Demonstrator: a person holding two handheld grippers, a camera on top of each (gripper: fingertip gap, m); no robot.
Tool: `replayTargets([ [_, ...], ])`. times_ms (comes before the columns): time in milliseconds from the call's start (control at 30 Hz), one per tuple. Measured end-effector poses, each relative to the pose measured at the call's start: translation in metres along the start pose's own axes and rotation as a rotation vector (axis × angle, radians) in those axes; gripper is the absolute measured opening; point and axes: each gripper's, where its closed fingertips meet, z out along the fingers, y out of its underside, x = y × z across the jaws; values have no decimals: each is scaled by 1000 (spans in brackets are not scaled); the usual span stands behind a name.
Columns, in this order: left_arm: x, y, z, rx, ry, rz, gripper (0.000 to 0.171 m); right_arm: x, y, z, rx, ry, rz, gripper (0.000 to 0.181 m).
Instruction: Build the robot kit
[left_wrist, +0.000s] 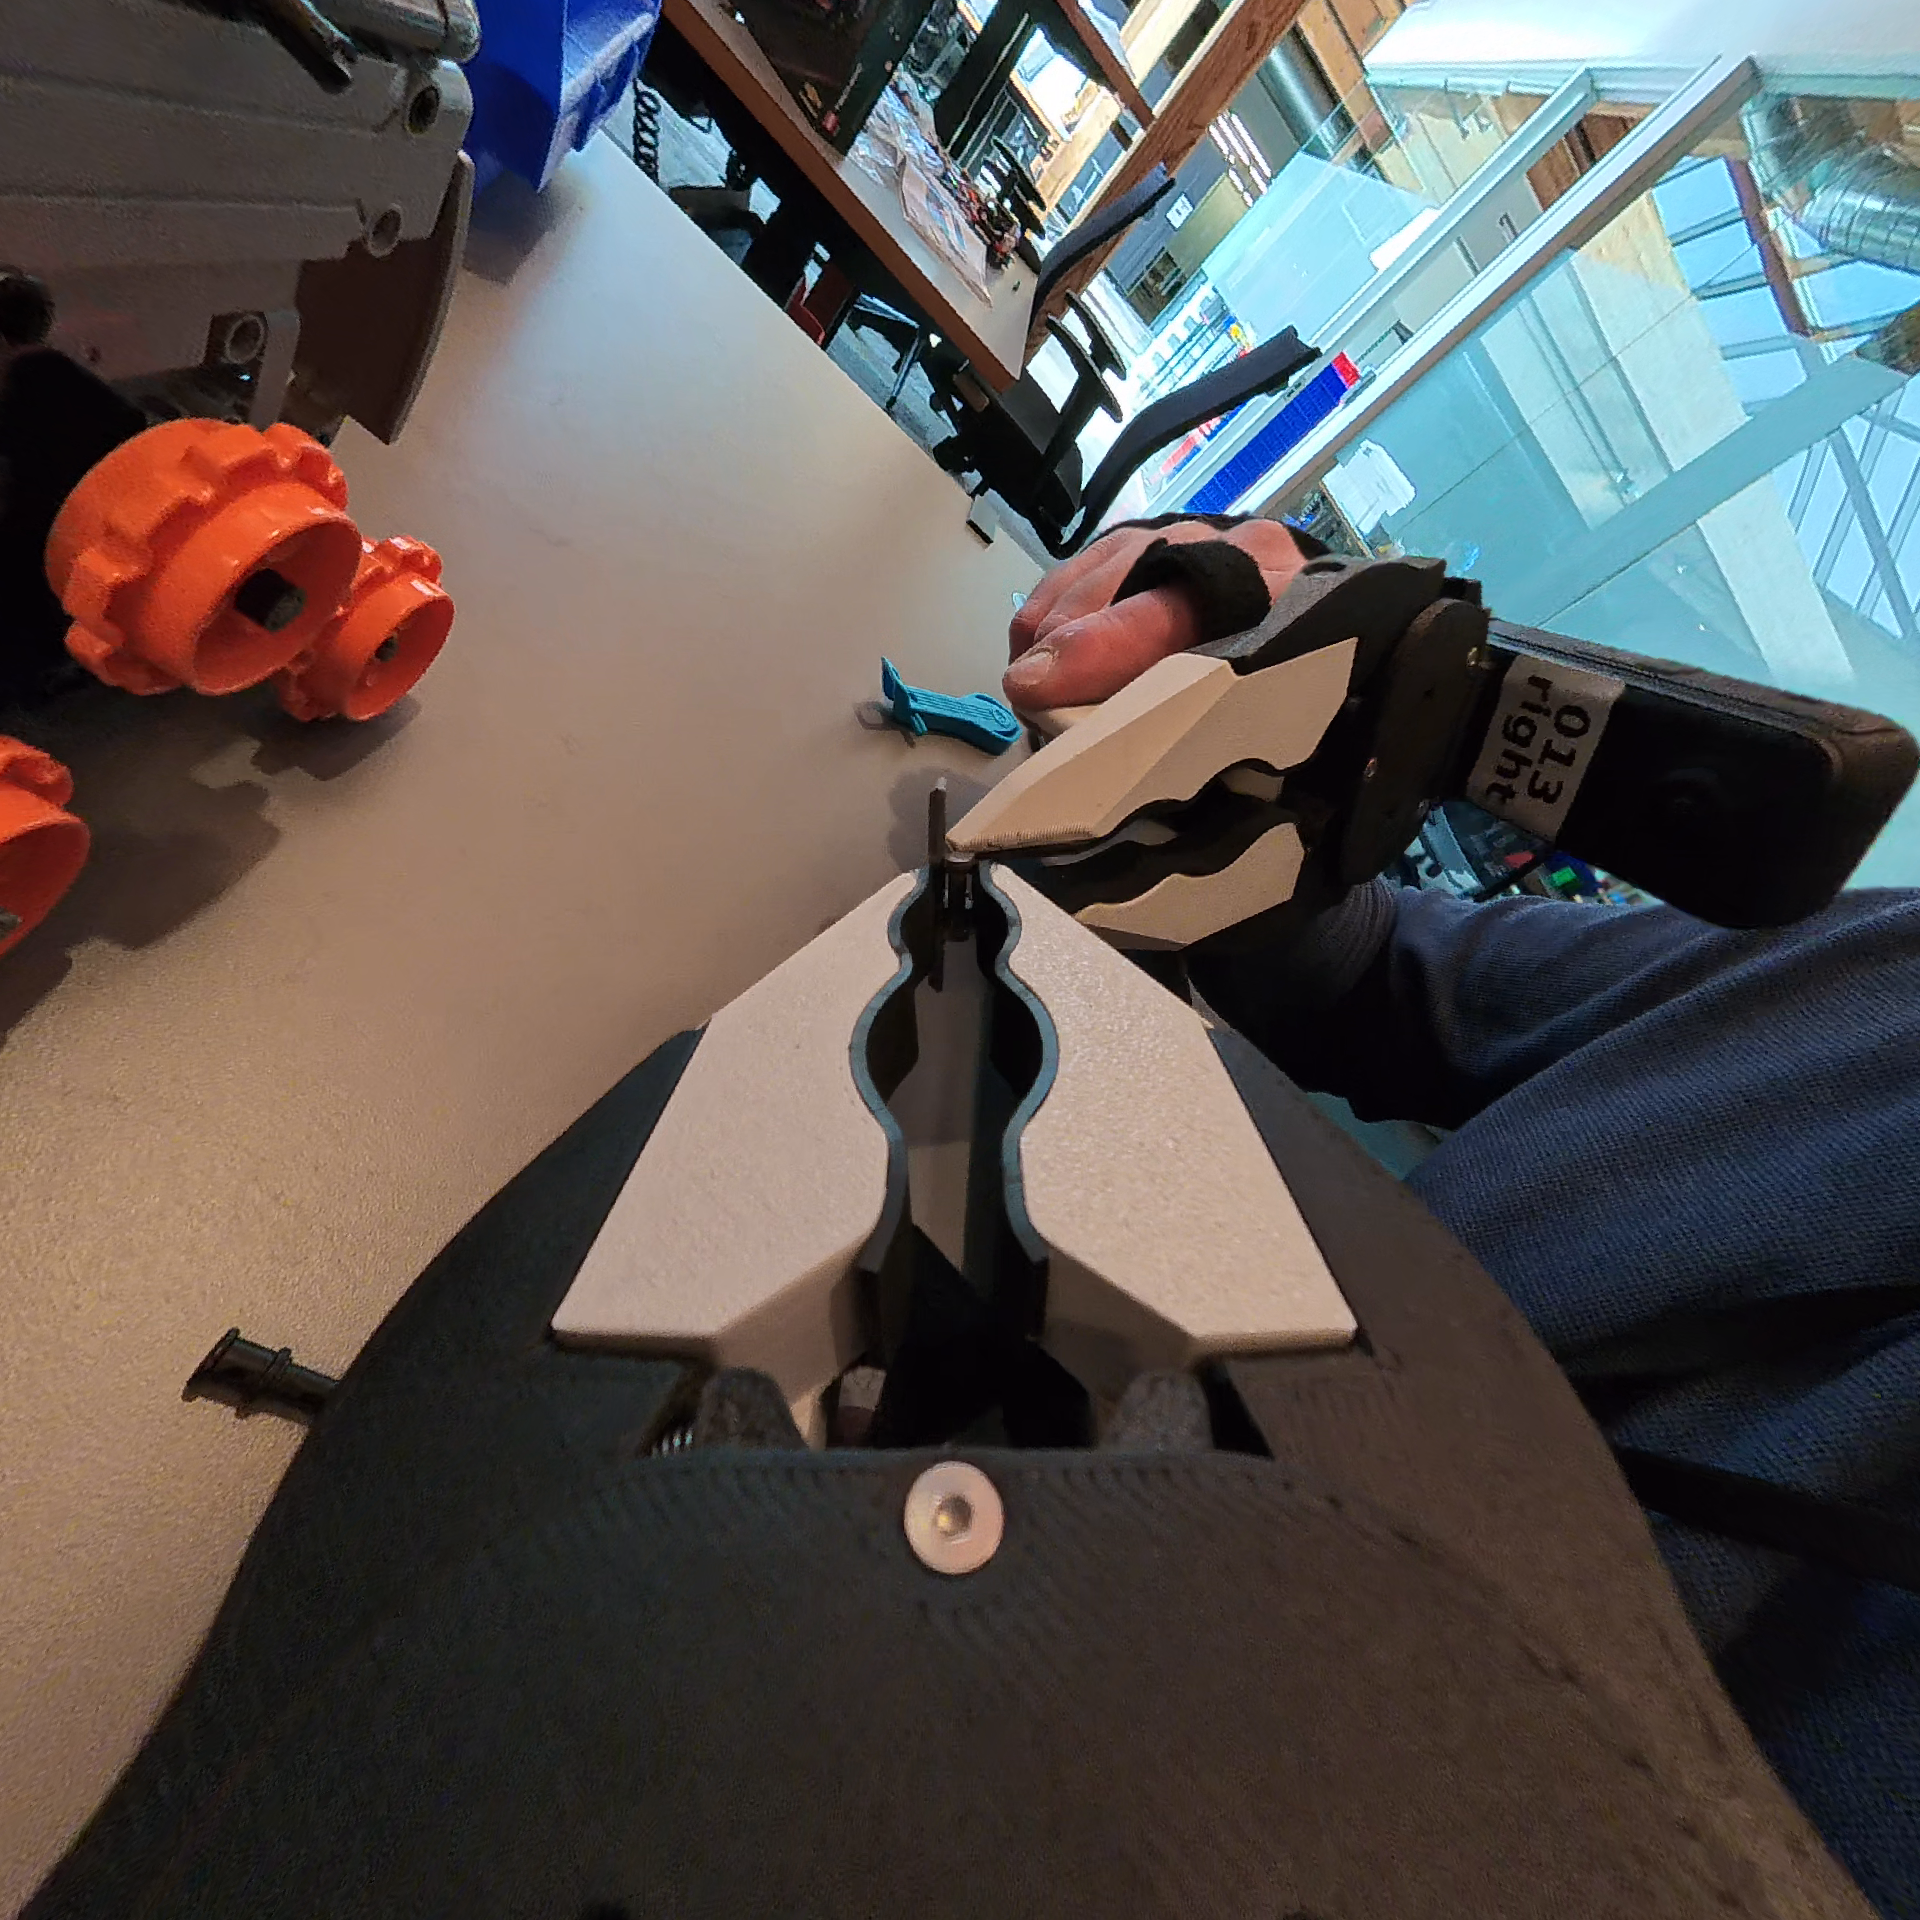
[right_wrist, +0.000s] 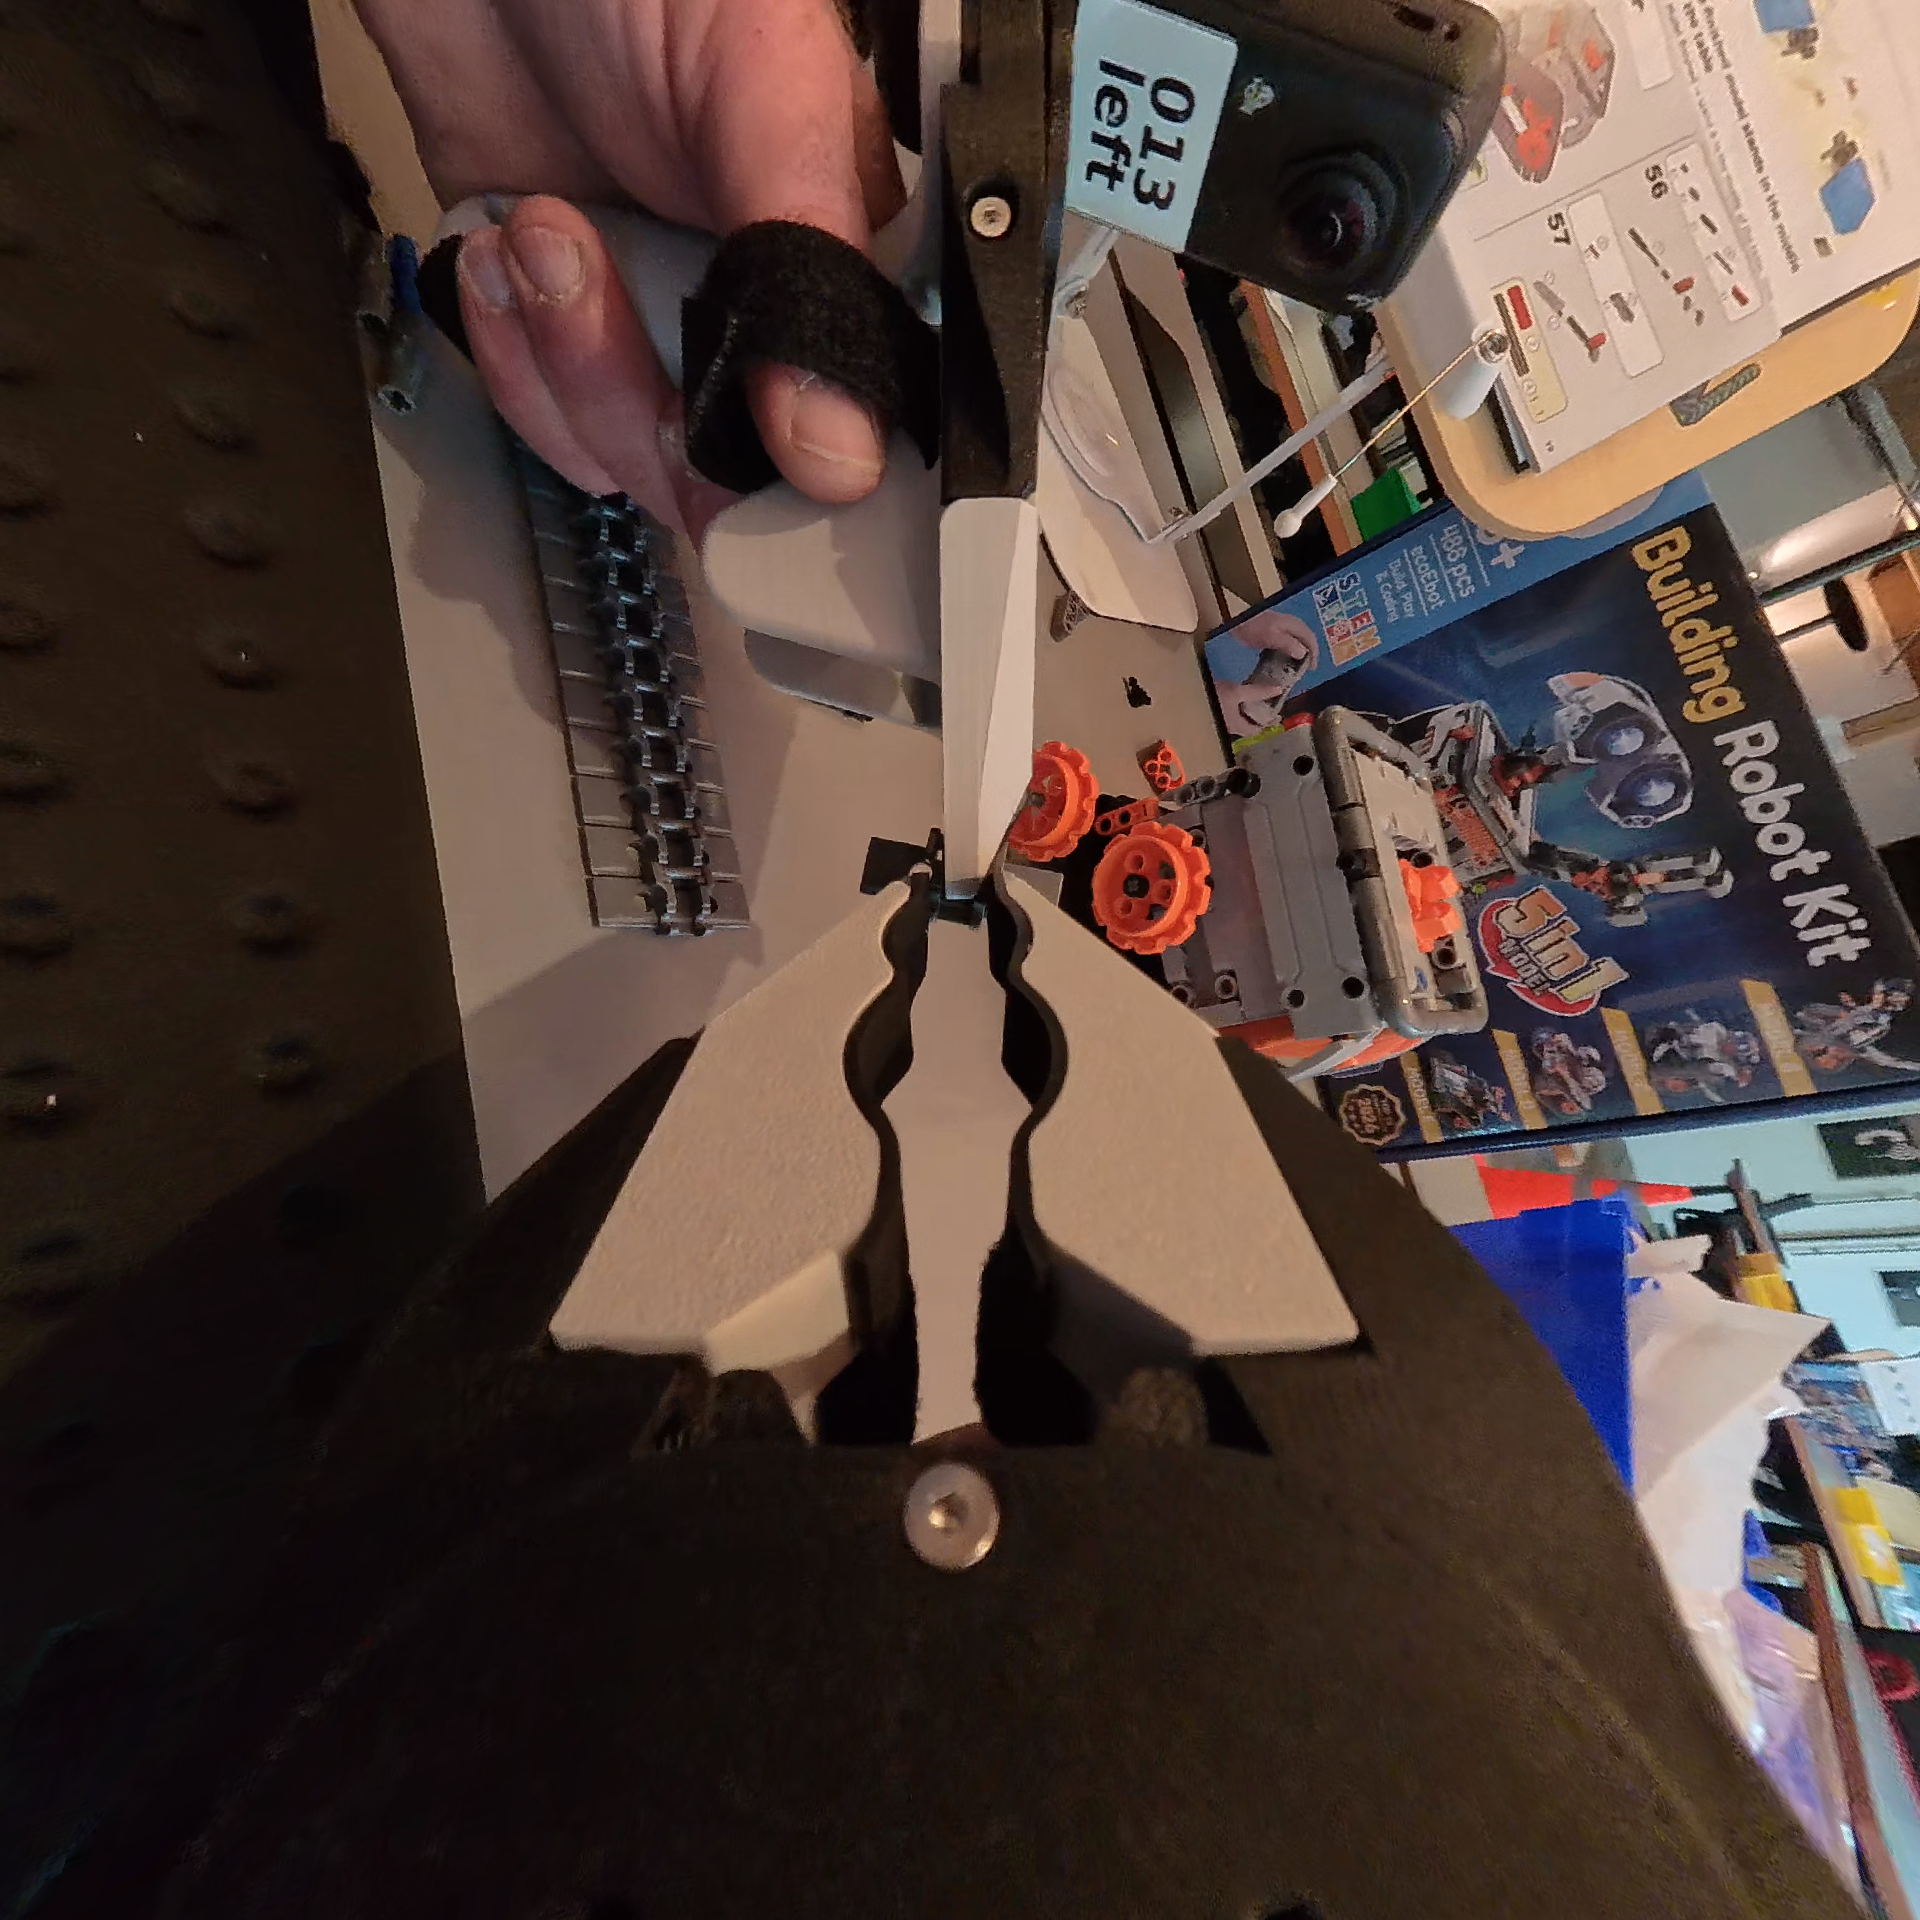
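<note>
Both grippers meet tip to tip above the pale table (left_wrist: 644, 582), and a small black pin piece (left_wrist: 951, 883) sits right at that meeting point. The left gripper (left_wrist: 954, 894) has its jaws drawn in on the black piece, pinching it at the very tips. The right gripper (right_wrist: 956, 899) is likewise nearly closed, with a small black part (right_wrist: 961, 912) at its tips; whether it truly clamps that part or only touches it I cannot tell. Taking the black pin piece as the landmark: beyond it in the right wrist view stands the grey block-built model (right_wrist: 1320, 894) with orange toothed wheels (right_wrist: 1148, 885), a strip of grey track links (right_wrist: 644, 727) lies to one side of it, and a printed kit box (right_wrist: 1621, 831) stands behind the model. A loose black peg (left_wrist: 260, 1377) and a teal tool (left_wrist: 940, 712) lie on the table farther from the pin. The hold is on so little of so small a part that a slight twist or uneven push between the grippers could, I judge, make it pop out and skitter across the table.
</note>
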Motion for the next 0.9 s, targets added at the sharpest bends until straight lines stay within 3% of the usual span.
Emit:
replayTargets([
  [300,3,2,0,-9,14,2,14,-1,2,-2,48,-73,99,8],
  [467,-6,5,-9,-37,-65,66,24,-10,8,-4,58,-208,168,8],
  [667,-27,43,-25,-333,-321,535,23,-45,20,-5,-1,-544,232,8],
  [900,-37,68,-27,-483,-350,620,22,-62,30,12,-95,-732,190,8],
])
